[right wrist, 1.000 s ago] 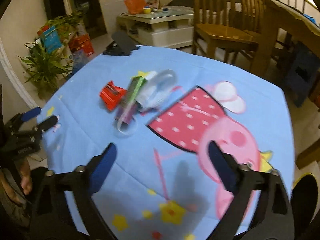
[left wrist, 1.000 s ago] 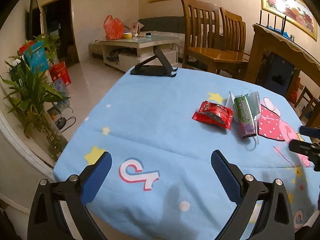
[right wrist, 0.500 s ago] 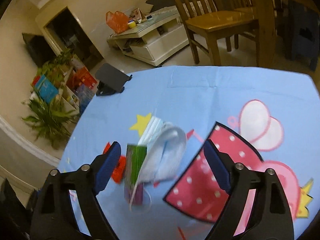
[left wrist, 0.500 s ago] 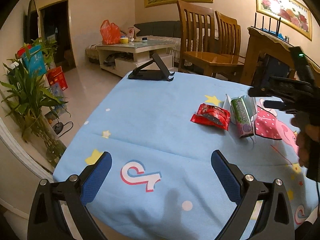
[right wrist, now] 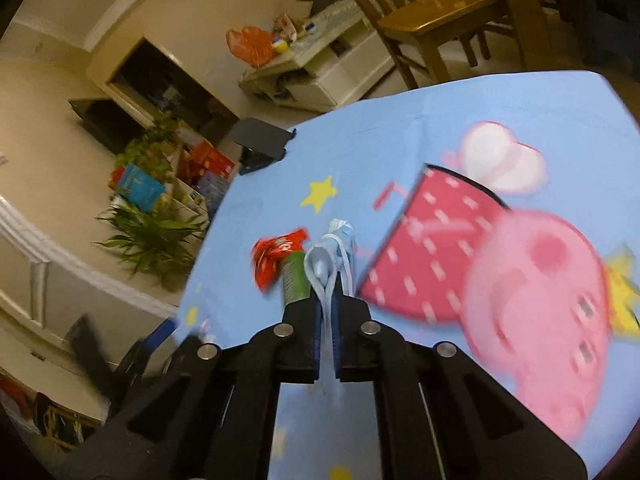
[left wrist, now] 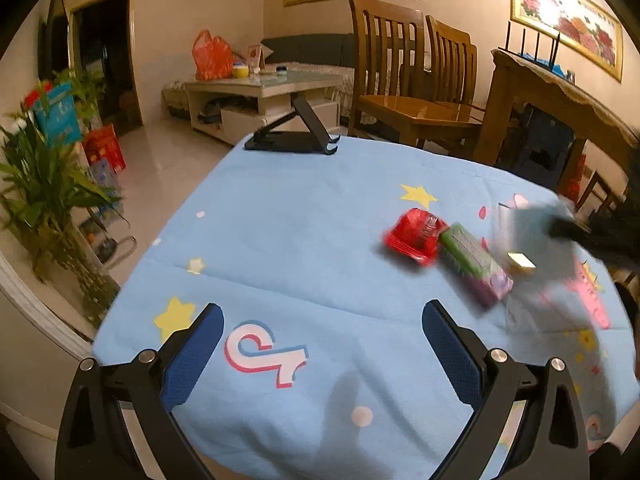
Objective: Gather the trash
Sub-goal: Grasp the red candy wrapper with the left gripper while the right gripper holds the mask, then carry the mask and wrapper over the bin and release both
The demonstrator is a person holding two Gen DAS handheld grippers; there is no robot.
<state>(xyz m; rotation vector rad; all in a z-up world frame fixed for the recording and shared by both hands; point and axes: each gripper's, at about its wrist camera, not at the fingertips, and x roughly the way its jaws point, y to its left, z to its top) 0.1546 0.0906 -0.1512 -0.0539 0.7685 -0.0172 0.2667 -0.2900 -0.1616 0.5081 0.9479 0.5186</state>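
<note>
Nearest me, the left gripper [left wrist: 320, 352] hangs wide and empty over the table's [left wrist: 280, 240] near edge. The right gripper [right wrist: 329, 312] has just clamped the face mask [right wrist: 334, 256] — 1 of 3 taken; red wrapper [left wrist: 414, 236] and green packet [left wrist: 474, 264] remain toward the right edge.

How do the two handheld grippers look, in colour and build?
Both are alike. The left gripper has matte black angular arms with silver rivets and dark blue textured pads. The right gripper has the same black frame, silver rivets and blue pads.

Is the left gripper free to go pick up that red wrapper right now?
Probably yes: the left gripper is open and empty, with only bare tablecloth before the red wrapper.
</note>
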